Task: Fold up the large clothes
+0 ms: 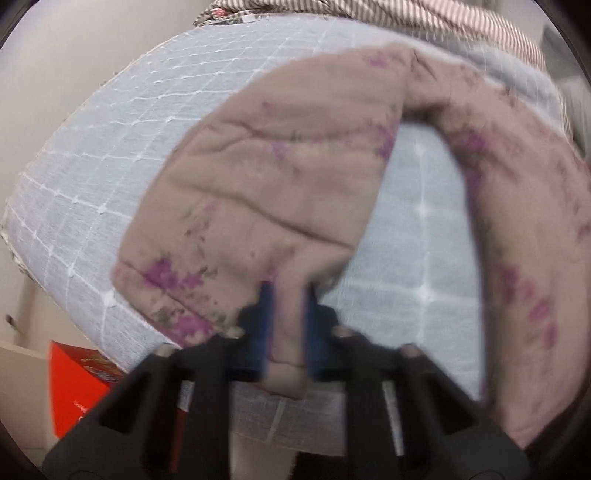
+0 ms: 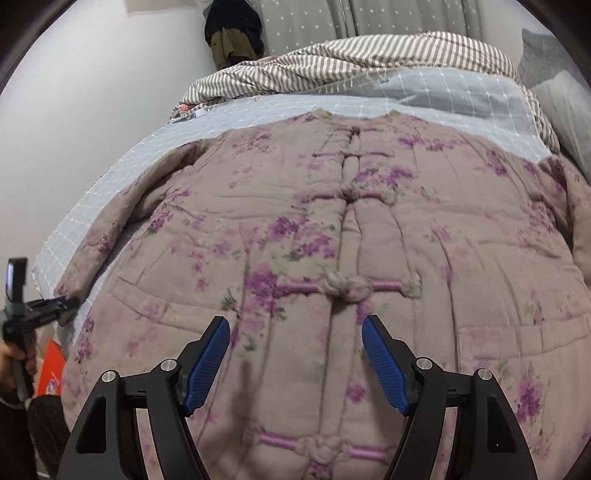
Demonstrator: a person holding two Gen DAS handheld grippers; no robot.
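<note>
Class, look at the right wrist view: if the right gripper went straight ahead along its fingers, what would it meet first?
Most likely the front of the floral padded jacket, near its knotted fastenings; the right gripper stands open just above it, though the gap is hard to judge.

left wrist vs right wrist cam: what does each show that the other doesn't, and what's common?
Left wrist only: the left gripper from close up, shut on the cuff end of the jacket's sleeve, with bare bedsheet in the gap between sleeve and body.

Right wrist only: the jacket front with its knotted frog closures, the open right gripper above it holding nothing, the star curtain, and dark clothes hanging on the wall.

Both: the floral padded jacket, grid-pattern bedsheet, striped quilt, red box beside the bed, and the left gripper, small at the right-wrist view's edge.
</note>
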